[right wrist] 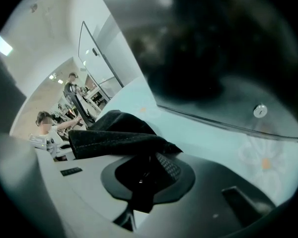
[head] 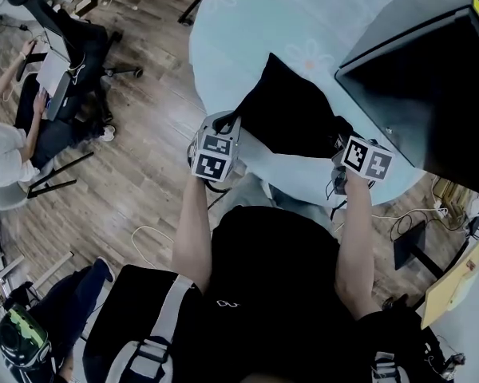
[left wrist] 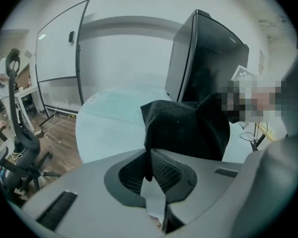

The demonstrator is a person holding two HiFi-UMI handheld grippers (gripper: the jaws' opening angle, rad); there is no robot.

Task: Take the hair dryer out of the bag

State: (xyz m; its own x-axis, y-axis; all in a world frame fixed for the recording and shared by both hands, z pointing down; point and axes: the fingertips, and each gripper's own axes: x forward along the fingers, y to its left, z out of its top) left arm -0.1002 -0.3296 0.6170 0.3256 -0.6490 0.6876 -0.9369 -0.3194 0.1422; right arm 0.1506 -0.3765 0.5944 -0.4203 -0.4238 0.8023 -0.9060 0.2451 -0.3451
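While holding black bag (head: 291, 114) at desk (head: 247, 30) edge, bracing both near corners.
Clamping fabric tight in left claw (left wrist: 150, 158) and right claw (right wrist: 148, 168), probably for spreading the mouth; not seeing hair dryer, presumably inside.

There is one black bag (head: 291, 114) on one round counter (head: 247, 30), which bears two printed daisies (head: 307, 54), and one big black box (head: 431, 94) is at its far side. Two grippers show, the left gripper (head: 230, 124) and the right gripper (head: 341, 138), each carrying one marker cube (head: 214, 156), two cubes in all. Off the counter there is one whiteboard (left wrist: 59, 53) and one black office chair (head: 80, 46), and the right gripper view shows two people, one standing (right wrist: 70, 86) and one seated (right wrist: 45, 123).
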